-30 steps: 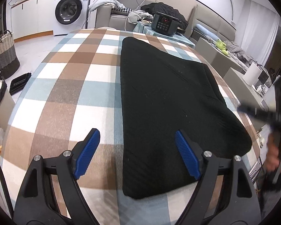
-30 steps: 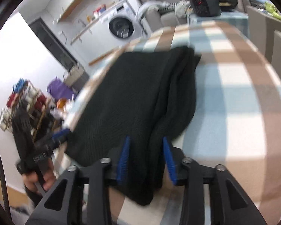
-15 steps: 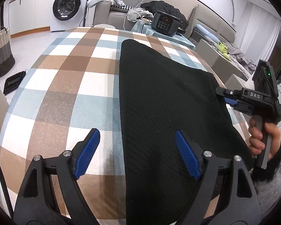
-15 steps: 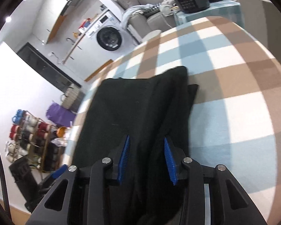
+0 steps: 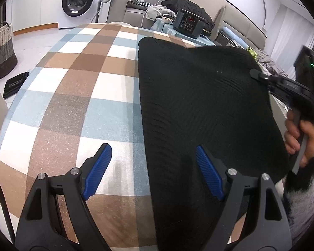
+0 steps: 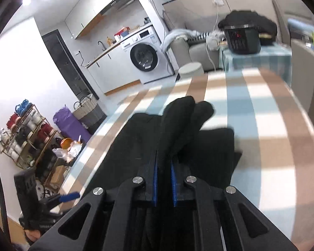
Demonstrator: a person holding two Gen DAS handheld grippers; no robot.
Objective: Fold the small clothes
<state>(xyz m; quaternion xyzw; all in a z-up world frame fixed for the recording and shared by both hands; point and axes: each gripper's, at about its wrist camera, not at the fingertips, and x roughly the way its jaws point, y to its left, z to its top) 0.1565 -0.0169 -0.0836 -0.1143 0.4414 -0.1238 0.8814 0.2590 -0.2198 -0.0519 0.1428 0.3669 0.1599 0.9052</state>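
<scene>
Two black grippers worked: the right gripper (image 6: 163, 185) had just closed, pinching the black knitted garment (image 5: 198, 108); the left gripper (image 5: 151, 172) hovered wide open above the checked tablecloth (image 5: 77, 87).

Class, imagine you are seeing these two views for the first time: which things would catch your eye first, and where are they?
A black knitted garment covers the right half of the brown, blue and white checked tablecloth. The right gripper is shut on a raised fold of it, while the left gripper stands open at its near left edge.
</scene>
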